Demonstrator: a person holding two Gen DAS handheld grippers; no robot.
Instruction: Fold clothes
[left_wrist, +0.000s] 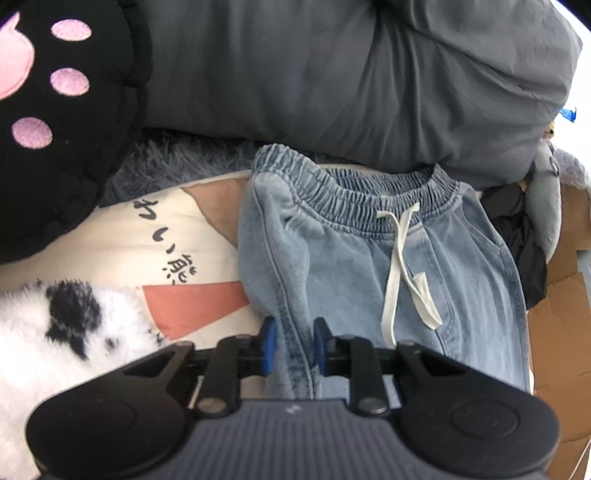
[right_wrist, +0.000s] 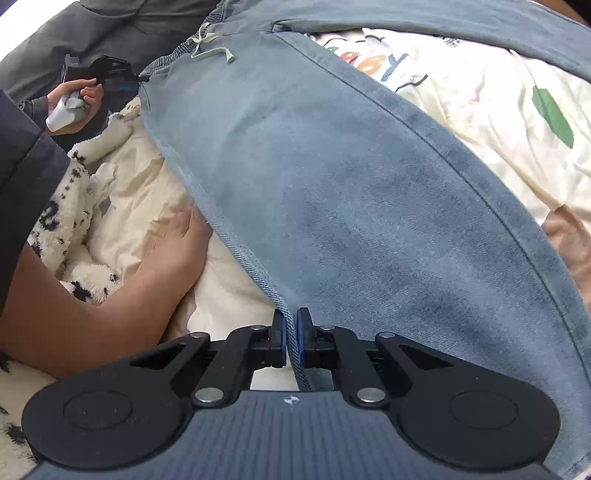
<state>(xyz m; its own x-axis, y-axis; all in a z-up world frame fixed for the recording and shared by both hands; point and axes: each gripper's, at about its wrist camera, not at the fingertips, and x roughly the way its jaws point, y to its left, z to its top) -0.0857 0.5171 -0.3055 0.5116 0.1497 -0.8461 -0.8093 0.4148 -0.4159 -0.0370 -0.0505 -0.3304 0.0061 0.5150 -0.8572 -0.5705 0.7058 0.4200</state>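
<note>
Light blue denim trousers (left_wrist: 369, 266) with an elastic waistband and a white drawstring (left_wrist: 399, 258) lie on a cream printed bed cover (left_wrist: 166, 236). My left gripper (left_wrist: 294, 343) is shut on a bunched fold at their left side seam, below the waistband. In the right wrist view the trouser leg (right_wrist: 332, 184) stretches away toward the drawstring (right_wrist: 210, 48). My right gripper (right_wrist: 291, 332) is shut on the leg's seamed edge, the pads almost touching. The left gripper (right_wrist: 122, 79) also shows far off at the waist, held in a hand (right_wrist: 79, 98).
A grey duvet (left_wrist: 332, 74) bulges behind the waistband. A black cushion with pink paw dots (left_wrist: 55, 110) sits at the left, a fluffy white-and-black blanket (left_wrist: 55, 332) below it. Cardboard (left_wrist: 561, 295) lies at the right. A person's bare limb (right_wrist: 110, 295) rests on the cover beside the leg.
</note>
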